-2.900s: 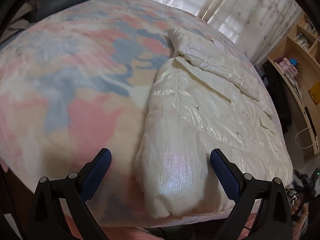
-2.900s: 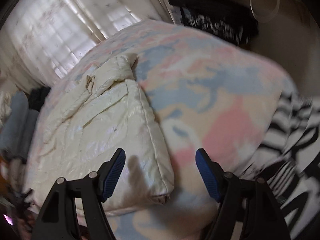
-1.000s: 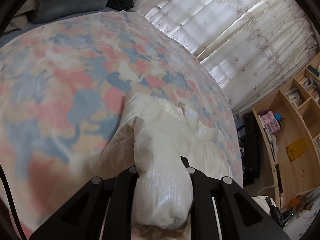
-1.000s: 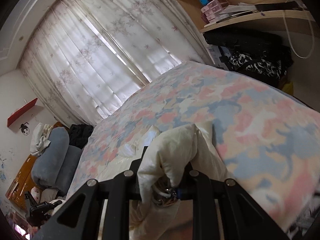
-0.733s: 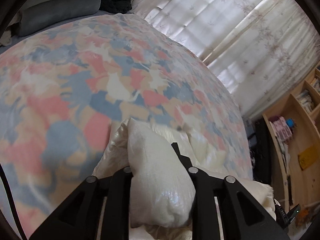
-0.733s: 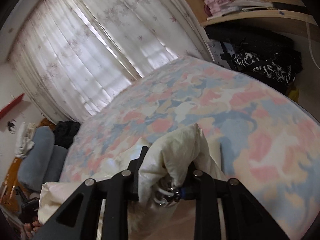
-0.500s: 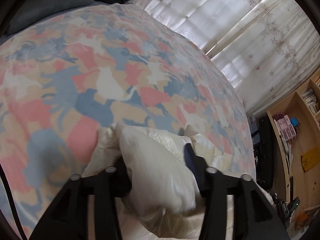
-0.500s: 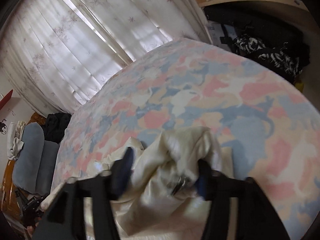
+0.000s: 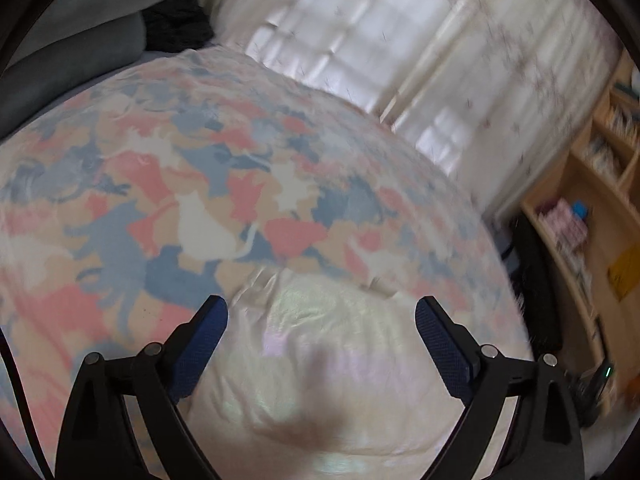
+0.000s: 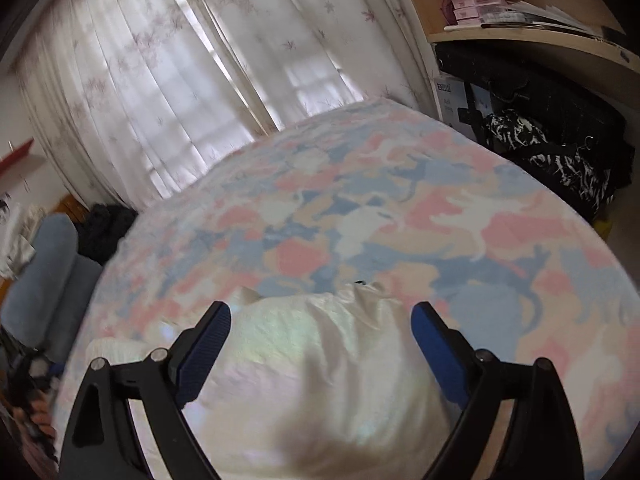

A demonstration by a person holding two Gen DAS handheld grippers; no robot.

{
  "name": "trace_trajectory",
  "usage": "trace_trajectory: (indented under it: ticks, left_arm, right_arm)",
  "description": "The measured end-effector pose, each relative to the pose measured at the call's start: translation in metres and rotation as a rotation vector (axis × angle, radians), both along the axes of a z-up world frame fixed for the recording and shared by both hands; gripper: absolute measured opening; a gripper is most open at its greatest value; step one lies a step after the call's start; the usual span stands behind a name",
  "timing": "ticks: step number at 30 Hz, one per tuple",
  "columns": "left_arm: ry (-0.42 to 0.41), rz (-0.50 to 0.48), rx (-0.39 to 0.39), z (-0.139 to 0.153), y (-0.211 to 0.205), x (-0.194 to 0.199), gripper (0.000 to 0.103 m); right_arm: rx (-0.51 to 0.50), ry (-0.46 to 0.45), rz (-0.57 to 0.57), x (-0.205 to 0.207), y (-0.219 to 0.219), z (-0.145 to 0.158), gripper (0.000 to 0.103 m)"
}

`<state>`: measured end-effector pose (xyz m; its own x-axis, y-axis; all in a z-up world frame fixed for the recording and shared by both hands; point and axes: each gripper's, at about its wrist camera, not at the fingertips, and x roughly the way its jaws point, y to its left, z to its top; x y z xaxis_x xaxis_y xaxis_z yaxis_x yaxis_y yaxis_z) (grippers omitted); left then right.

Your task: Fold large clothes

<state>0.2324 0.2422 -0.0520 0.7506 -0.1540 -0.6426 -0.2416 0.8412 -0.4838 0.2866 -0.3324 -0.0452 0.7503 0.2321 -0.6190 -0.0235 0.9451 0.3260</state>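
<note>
Your left gripper [image 9: 321,322] points forward and downward, its two black arms spread wide and the blue pads [image 9: 198,346] set well apart. Its jaws have just been opening, and the pads press on nothing. Your right gripper [image 10: 321,328] takes the same pose, angled downward with its blue pads [image 10: 202,350] equally far apart. Its jaws have also just been opening and grip nothing. Your hands themselves stay out of both views.
</note>
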Motion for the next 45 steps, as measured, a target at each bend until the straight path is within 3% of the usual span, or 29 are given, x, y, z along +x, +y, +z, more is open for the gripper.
trace_trajectory:
  ticks: [6,11,12,13,16,18,23,26,29,32,36,42,45]
  left_arm:
    - [0.163,-0.084,0.035,-0.052,0.003,0.037,0.094]
    - [0.257,-0.152,-0.078,-0.089,0.006,0.066,0.094]
    - [0.250,-0.146,-0.074,-0.090,0.005,0.067,0.085]
    - [0.231,-0.139,-0.052,-0.088,0.002,0.067,0.060]
    - [0.183,-0.113,0.029,-0.072,-0.012,0.063,0.020]
    - [0.146,-0.076,0.100,-0.056,-0.022,0.057,0.014]
    - [0.130,0.050,0.249,-0.039,-0.041,0.058,0.014]
    - [0.190,0.101,0.313,-0.056,-0.051,0.071,0.017]
    - [0.228,0.127,0.379,-0.078,-0.059,0.078,0.024]
    - [0.235,0.137,0.425,-0.086,-0.066,0.079,0.026]
    - [0.242,0.132,0.428,-0.091,-0.066,0.081,0.031]
    - [0.253,0.120,0.421,-0.090,-0.064,0.080,0.037]
    - [0.249,0.107,0.412,-0.074,-0.059,0.074,0.037]
  right_arm:
    - [0.023,0.171,0.040,0.046,-0.020,-0.051,0.092]
    - [0.148,0.292,0.099,0.077,-0.026,-0.088,0.092]
    - [0.184,0.302,0.114,0.077,-0.025,-0.094,0.089]
    - [0.212,0.295,0.120,0.076,-0.024,-0.097,0.066]
    - [0.126,0.253,0.124,0.067,-0.011,-0.089,0.027]
    - [0.069,0.205,0.113,0.061,-0.004,-0.076,0.019]
    - [-0.034,0.068,0.031,0.055,0.012,-0.039,0.017]
    - [-0.148,0.098,-0.015,0.069,0.031,-0.052,0.017]
    - [-0.236,0.156,-0.041,0.082,0.041,-0.084,0.021]
    - [-0.187,0.176,-0.070,0.085,0.031,-0.102,0.027]
    - [-0.158,0.182,-0.078,0.084,0.024,-0.109,0.031]
    - [-0.153,0.228,-0.096,0.082,0.022,-0.104,0.048]
    - [-0.127,0.273,-0.112,0.080,0.016,-0.091,0.048]
